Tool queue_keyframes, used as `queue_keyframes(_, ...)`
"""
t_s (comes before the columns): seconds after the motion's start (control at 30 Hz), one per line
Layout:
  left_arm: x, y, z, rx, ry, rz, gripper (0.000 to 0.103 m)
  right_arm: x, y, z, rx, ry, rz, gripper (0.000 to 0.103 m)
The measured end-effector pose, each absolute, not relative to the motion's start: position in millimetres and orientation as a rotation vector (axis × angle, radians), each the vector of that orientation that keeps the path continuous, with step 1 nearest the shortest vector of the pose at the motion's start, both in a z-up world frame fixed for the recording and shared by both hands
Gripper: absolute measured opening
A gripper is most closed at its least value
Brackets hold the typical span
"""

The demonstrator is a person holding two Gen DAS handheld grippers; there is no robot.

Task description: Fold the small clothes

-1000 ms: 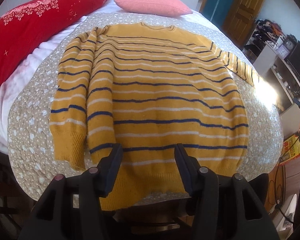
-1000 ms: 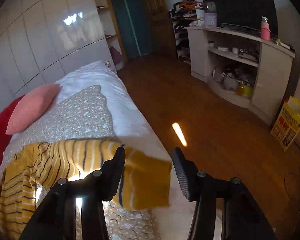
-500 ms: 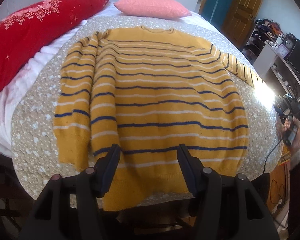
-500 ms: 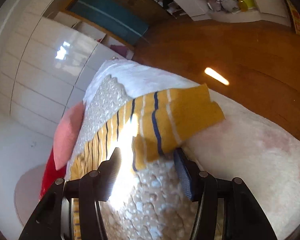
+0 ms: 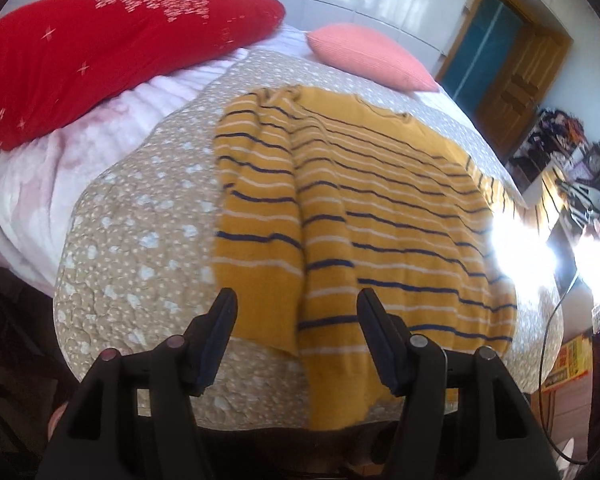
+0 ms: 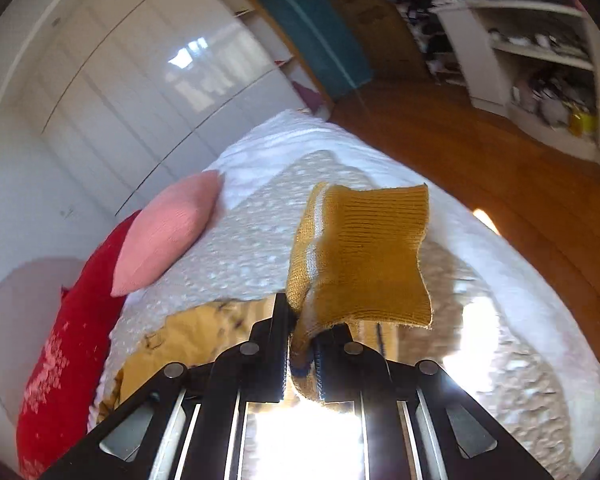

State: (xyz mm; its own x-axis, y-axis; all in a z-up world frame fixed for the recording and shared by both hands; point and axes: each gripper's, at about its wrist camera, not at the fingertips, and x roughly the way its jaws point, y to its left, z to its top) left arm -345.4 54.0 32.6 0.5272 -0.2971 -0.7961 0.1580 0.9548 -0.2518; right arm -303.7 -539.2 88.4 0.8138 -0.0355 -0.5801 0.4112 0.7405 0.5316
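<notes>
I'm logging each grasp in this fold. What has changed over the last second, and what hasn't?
The right gripper, open around the sweater's right sleeve cuff a second ago, has shut on it and lifted it. The left gripper has swung left toward the left sleeve, jaws still open. The sweater body stays flat on the bed.

The left hand-held gripper [image 5: 296, 320] is spread wide; the right hand-held gripper [image 6: 302, 336] is clamped together.

We can't see the sweater's [image 5: 380, 208] right sleeve at 3 o'clock, glare eats it. Shelf stuff [image 6: 548, 92] at 2 o'clock is just blur, and the right gripper [image 6: 303, 344] hides where the cuff [image 6: 364, 264] is pinched.
</notes>
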Motion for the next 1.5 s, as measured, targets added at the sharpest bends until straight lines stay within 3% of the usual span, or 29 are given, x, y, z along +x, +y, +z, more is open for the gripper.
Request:
queue_keyframes(0.17,-344,102,18,-0.231,0.986,-0.211,0.061,-201,-423,97,0.577,0.663,-0.057,0.012)
queue_keyframes(0.33,-345,160,2,-0.319,0.995,-0.107,0.062,-114,-308,56,0.505,0.784,0.082,0.011)
queue_keyframes(0.63,-348,211,-24,-0.396,1.020,-0.017,0.062,-48,-155,-18,0.229,0.961,0.234,0.016)
queue_keyframes(0.73,-348,216,-30,-0.418,1.025,-0.014,0.062,-50,-124,-18,0.194,0.971,0.332,0.032)
queue_keyframes(0.93,-355,225,-29,-0.456,1.011,0.000,0.062,-76,-90,7,0.207,0.948,0.486,0.036)
queue_keyframes(1.03,-361,231,-28,-0.468,1.003,0.016,0.064,-111,-85,25,0.216,0.934,0.551,0.053)
queue_keyframes(1.23,-366,231,-32,-0.500,1.011,0.006,0.066,-198,-62,32,0.063,0.974,0.703,0.070)
queue_keyframes(1.5,-377,221,-21,-0.472,0.982,-0.019,0.066,-281,-14,-8,-0.326,0.959,0.751,0.080)
